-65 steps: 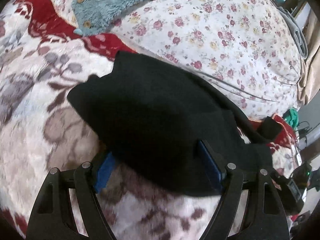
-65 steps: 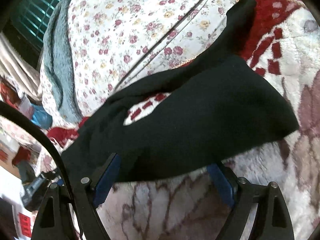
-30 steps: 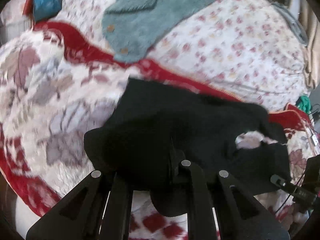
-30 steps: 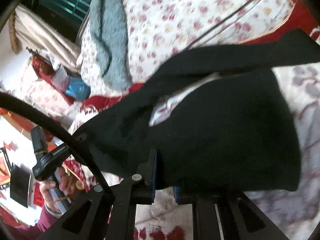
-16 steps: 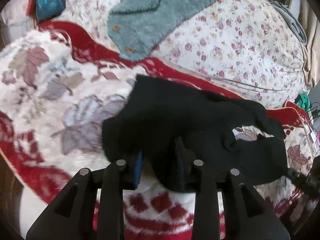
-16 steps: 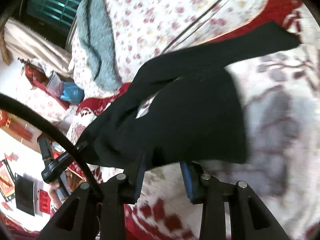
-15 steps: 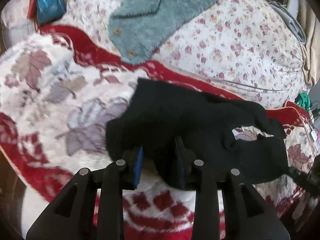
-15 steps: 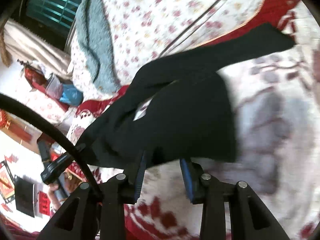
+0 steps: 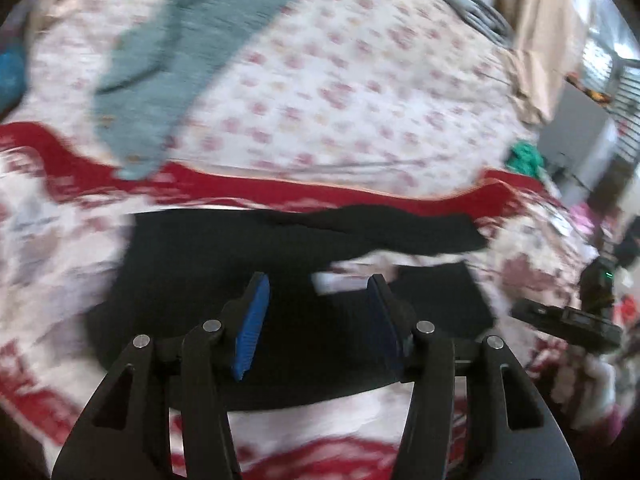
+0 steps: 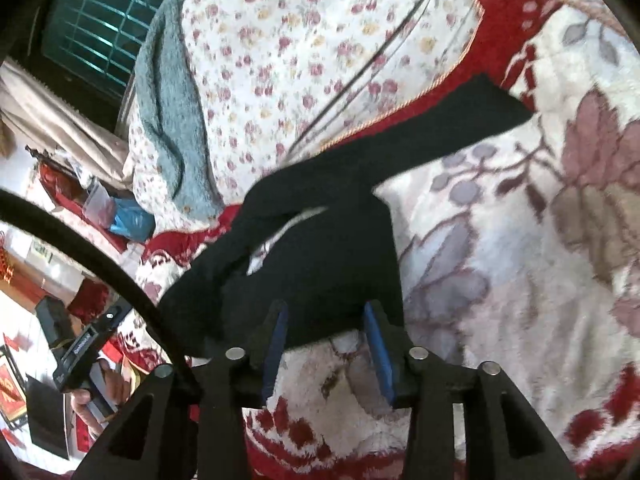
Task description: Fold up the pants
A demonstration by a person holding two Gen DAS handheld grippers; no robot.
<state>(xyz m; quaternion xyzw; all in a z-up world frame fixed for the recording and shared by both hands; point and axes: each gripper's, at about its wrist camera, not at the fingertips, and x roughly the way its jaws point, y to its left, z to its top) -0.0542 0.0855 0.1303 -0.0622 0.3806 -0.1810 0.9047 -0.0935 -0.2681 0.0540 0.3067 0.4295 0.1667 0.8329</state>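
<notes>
The pants (image 9: 208,288) lie flat on the blanket (image 9: 52,248), just ahead of and below both tongs, already doubled over in part: a wide folded body near you and one loose leg (image 10: 472,120) trailing off. Seen from your left tongs (image 9: 316,312), the long axis runs crosswise, left to right, with the leg stretching away to the right along the blanket's red border. Seen from your right tongs (image 10: 324,336), the same leg runs up and off to the right, away from the tips.

Your left tongs are spreading; the blue pads stand apart with only cloth lying beneath them, nothing pinched. Your right tongs are spreading too, their pads clear of the near hem, which sits just ahead of the tips.

The folded body is near both tongs; the loose leg's end lies farther out, and I judge your right hand the better placed for it, since that end shows clear and unobstructed ahead of its tips.

Beyond the pants lie the floral quilt (image 9: 360,92) and a teal fleece (image 9: 180,52), well apart from your work.
</notes>
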